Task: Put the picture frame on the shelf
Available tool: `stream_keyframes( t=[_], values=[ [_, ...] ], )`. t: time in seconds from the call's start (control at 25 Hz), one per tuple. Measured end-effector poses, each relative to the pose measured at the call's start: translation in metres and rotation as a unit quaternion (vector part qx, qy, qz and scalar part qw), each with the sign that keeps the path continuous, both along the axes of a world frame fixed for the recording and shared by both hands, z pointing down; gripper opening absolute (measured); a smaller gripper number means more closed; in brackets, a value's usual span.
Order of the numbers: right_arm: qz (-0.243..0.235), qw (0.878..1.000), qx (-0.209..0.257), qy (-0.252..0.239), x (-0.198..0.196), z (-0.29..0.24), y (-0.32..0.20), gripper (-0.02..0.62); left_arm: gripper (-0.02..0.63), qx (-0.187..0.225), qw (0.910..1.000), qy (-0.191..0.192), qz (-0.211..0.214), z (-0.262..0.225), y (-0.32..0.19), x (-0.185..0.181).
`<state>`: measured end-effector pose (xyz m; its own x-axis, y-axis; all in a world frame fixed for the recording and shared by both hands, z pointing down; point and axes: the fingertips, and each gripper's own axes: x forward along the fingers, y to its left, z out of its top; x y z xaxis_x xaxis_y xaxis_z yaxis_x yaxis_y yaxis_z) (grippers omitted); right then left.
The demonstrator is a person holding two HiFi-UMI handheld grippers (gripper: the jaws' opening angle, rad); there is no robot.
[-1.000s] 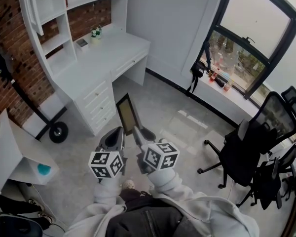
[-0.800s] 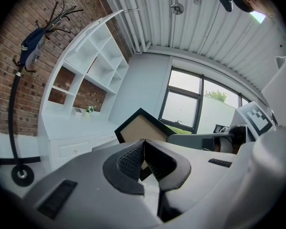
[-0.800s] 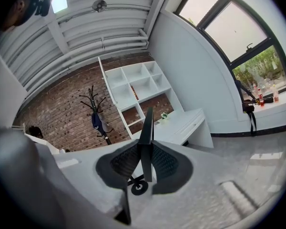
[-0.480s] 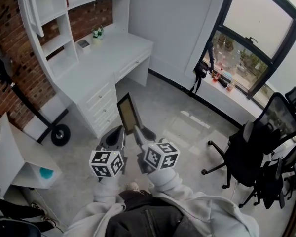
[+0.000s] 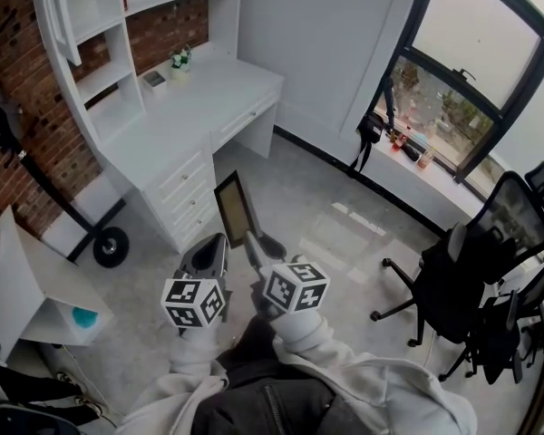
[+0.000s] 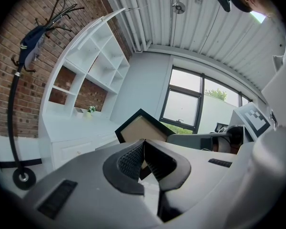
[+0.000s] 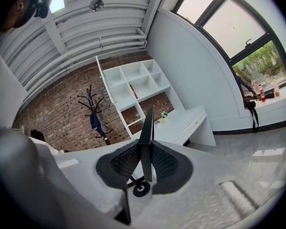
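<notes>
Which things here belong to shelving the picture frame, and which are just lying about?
Job: picture frame, clamped in the right gripper; white shelf unit.
Lying about: desk, potted plant, office chairs, bottles on the windowsill.

The person wore a pale grey hooded sweatshirt (image 5: 381,397) with bunched sleeves (image 5: 310,332), over a dark zipped top (image 5: 258,404). The left claw (image 6: 143,144) and right claw (image 7: 145,151) had smooth light-grey shells and black cross-hatched pads (image 6: 130,159). Each carried a white cube (image 5: 296,285) printed with black square markers.
</notes>
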<state>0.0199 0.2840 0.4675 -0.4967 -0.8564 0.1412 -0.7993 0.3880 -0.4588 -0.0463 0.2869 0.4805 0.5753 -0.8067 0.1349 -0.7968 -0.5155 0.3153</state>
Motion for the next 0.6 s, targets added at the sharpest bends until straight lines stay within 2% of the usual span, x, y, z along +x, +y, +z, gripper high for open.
stream_keyframes(
  t=[0.6],
  values=[
    [-0.015,1.0,0.0,0.0,-0.021,-0.005,-0.008,0.066,0.004,-0.003,0.9998,0.001,-0.021,-0.001,-0.005,-0.029]
  ],
)
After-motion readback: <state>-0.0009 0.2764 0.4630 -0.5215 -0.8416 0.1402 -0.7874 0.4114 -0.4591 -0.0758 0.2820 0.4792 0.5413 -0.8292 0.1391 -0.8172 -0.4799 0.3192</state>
